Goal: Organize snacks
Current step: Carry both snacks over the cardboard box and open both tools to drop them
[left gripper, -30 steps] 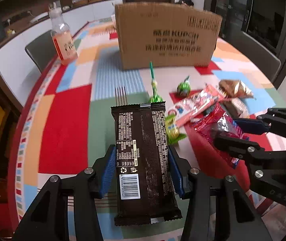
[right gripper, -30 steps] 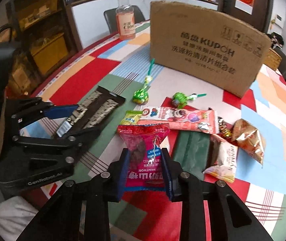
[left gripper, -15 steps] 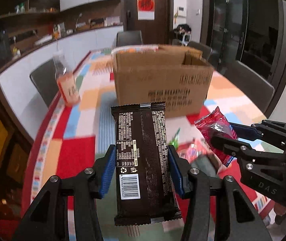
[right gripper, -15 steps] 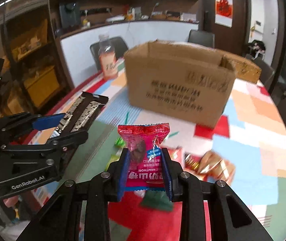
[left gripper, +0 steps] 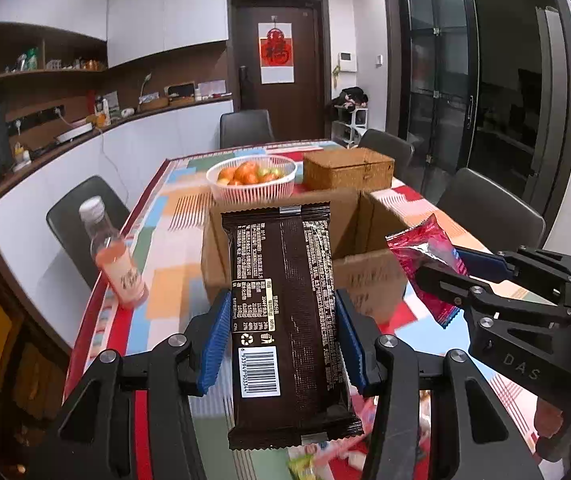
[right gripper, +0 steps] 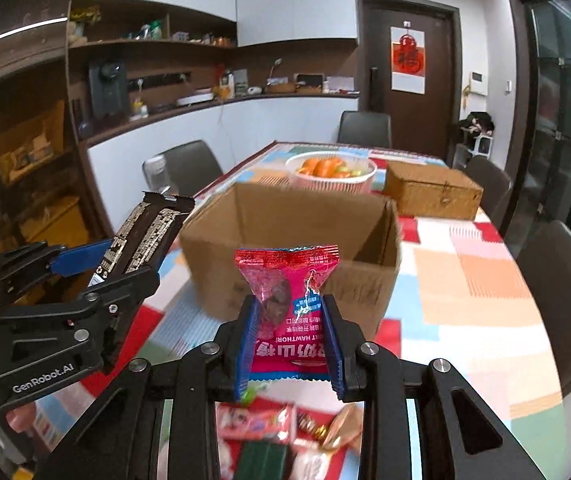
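My left gripper (left gripper: 283, 320) is shut on a long dark brown snack bar (left gripper: 285, 320), held up in the air in front of the open cardboard box (left gripper: 369, 276). My right gripper (right gripper: 290, 340) is shut on a red hawthorn snack packet (right gripper: 289, 312), also raised before the box (right gripper: 285, 240). The right gripper with its red packet (left gripper: 429, 264) shows at the right of the left wrist view. The left gripper with its dark bar (right gripper: 141, 240) shows at the left of the right wrist view. Loose snacks (right gripper: 285, 436) lie on the table below.
A peach drink bottle (left gripper: 115, 260) stands left of the box. Behind the box are a white fruit basket (left gripper: 251, 178) and a woven box (left gripper: 347, 170). Dark chairs (right gripper: 565, 300) ring the colourful table (right gripper: 465, 280).
Both grippers have risen from the table with their snacks and now look over the box's open top. The loose snacks have dropped to the bottom of both views.
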Available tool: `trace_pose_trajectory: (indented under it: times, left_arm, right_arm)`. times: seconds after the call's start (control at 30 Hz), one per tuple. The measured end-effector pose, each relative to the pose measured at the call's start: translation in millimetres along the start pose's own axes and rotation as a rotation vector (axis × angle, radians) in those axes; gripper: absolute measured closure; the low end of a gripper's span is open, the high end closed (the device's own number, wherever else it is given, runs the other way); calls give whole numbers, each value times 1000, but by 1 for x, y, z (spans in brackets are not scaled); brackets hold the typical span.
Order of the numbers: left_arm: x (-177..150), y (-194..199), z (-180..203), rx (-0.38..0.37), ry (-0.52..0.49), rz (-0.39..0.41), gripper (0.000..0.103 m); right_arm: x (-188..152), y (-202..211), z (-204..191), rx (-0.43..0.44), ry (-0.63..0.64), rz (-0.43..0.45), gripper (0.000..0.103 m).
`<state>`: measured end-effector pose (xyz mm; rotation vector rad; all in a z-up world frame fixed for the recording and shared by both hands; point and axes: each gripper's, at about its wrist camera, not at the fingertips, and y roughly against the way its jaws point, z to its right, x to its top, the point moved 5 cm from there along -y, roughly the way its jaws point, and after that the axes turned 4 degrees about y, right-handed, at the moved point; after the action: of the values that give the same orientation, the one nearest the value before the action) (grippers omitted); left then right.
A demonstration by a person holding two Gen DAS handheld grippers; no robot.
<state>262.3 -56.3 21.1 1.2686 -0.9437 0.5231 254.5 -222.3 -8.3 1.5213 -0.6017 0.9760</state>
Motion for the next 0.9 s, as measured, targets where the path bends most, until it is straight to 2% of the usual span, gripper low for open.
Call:
trace_pose_trajectory:
  times: [0.2,0.47,0.63,0.8,0.9]
  left_arm:
    - [35,-18,1,12,-26,20,54]
    - [67,-53,-7,8,-19,2,54]
    - [79,-92,-14,-18,15,-74,54]
    - [78,-131,-19,-52,60,-181,54]
    - [75,-145,-19,-55,72,-210,54]
  right_arm:
    - [30,-13,16,-19,-4,37,71]
    - [63,-49,37,-33,-30,22,71]
    - [72,-80,48,-16,-74,-34,71]
    - [71,-112,58,-8,-121,-110,71]
    - [67,-123,59,-13,-120,-135,71]
